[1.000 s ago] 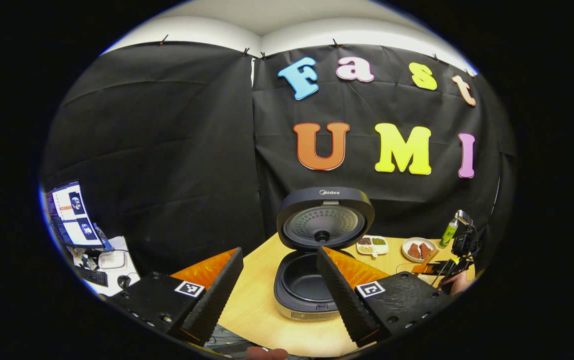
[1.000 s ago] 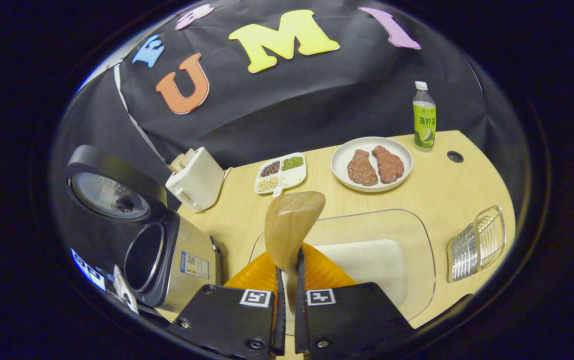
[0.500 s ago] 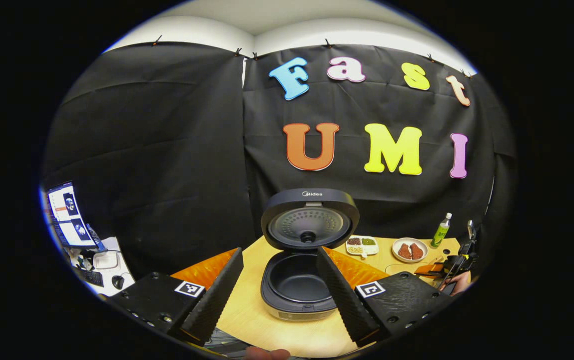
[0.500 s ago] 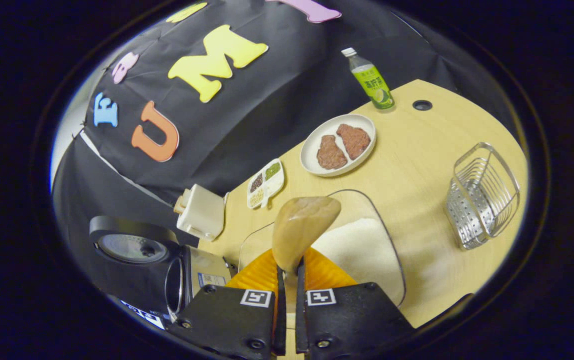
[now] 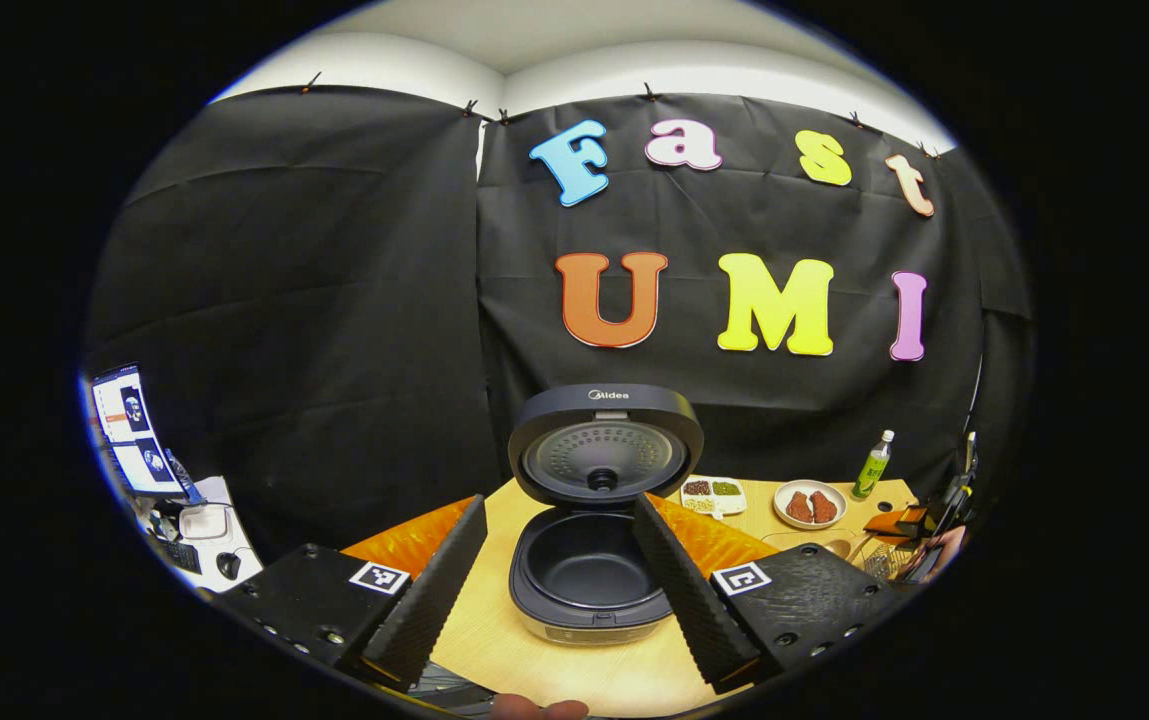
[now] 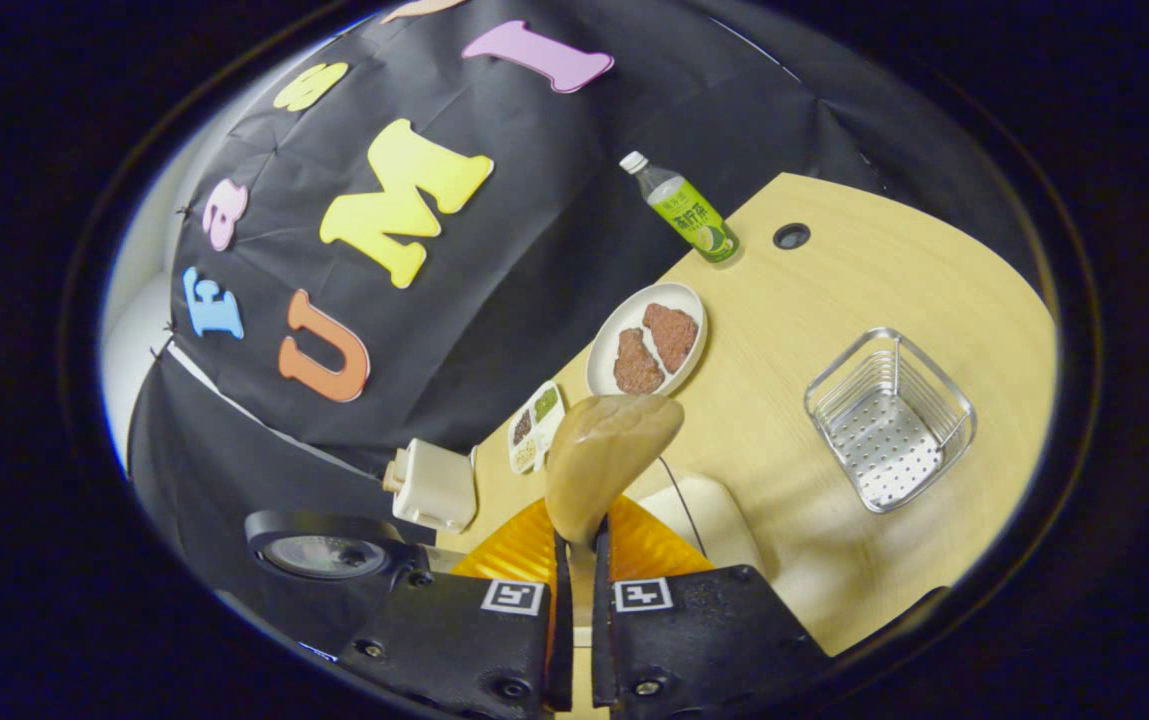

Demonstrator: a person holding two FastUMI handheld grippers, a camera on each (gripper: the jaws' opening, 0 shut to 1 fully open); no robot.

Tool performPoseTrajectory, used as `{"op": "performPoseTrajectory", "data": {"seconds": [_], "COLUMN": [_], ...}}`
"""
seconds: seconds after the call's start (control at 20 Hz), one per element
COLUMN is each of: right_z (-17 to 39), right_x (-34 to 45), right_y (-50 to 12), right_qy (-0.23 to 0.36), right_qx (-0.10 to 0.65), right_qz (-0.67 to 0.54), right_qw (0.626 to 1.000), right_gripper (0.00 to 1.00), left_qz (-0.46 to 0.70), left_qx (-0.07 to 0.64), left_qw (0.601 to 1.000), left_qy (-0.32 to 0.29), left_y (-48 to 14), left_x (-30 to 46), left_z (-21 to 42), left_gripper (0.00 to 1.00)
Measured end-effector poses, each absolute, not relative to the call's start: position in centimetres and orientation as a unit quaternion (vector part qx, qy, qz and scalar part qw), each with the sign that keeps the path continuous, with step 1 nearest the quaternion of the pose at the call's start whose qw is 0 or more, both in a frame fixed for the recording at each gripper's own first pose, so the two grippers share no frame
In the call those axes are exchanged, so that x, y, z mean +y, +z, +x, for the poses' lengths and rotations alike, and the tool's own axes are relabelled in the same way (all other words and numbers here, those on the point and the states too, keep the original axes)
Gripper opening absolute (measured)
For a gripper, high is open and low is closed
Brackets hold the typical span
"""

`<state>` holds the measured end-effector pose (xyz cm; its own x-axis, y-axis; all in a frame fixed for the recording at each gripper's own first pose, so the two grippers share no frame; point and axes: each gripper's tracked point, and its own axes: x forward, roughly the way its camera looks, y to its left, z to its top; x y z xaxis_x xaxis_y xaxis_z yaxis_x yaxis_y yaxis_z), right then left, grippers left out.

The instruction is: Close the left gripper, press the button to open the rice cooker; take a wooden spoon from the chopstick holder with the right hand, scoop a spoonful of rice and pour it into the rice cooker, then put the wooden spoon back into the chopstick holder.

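Observation:
The dark rice cooker stands with its lid raised and its black pot showing. My left gripper is open, held back from the cooker, its fingers framing the pot. In the right gripper view my right gripper is shut on the handle of the wooden spoon, whose bowl sticks up ahead of the fingers; no rice shows on it. The wire chopstick holder stands to the right, with nothing in it. The glass dish of white rice lies just beyond the fingers, partly hidden. The cooker lid shows low left.
On the wooden table are a plate with two meat pieces, a green bottle, a divided dish of grains and a white boxy appliance. A monitor stands far left, off the table.
The right gripper has rolled and swung with the spoon: the chopstick holder now sits nearer and more central, the rice dish slid under the fingers. The left gripper drifted slightly, still open.

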<state>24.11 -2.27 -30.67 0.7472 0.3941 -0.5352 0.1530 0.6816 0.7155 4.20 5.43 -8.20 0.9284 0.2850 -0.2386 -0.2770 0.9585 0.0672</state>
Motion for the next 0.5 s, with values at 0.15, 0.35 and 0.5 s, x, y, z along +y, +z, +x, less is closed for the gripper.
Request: {"op": "performPoseTrajectory", "data": {"seconds": [0.15,0.35,0.5], "right_z": [24.0,24.0,23.7], "right_x": [-2.1,-0.4,3.3], "right_y": [-28.8,-26.1,-23.6], "right_qy": [0.074,0.094,0.130], "right_qx": [0.339,0.330,0.331], "right_qz": [0.425,0.443,0.453], "right_qw": [0.836,0.828,0.818], "right_gripper": [0.12,0.12,0.12], "left_qz": [0.017,0.015,0.019], "left_qx": [0.120,0.119,0.124], "left_qw": [0.982,0.981,0.979], "left_qy": [0.144,0.153,0.162], "left_y": [-8.0,-8.1,-8.5], "left_x": [5.3,6.0,6.7], "left_z": [3.8,3.1,2.2], "left_gripper": [0.95,0.95,0.95]}}
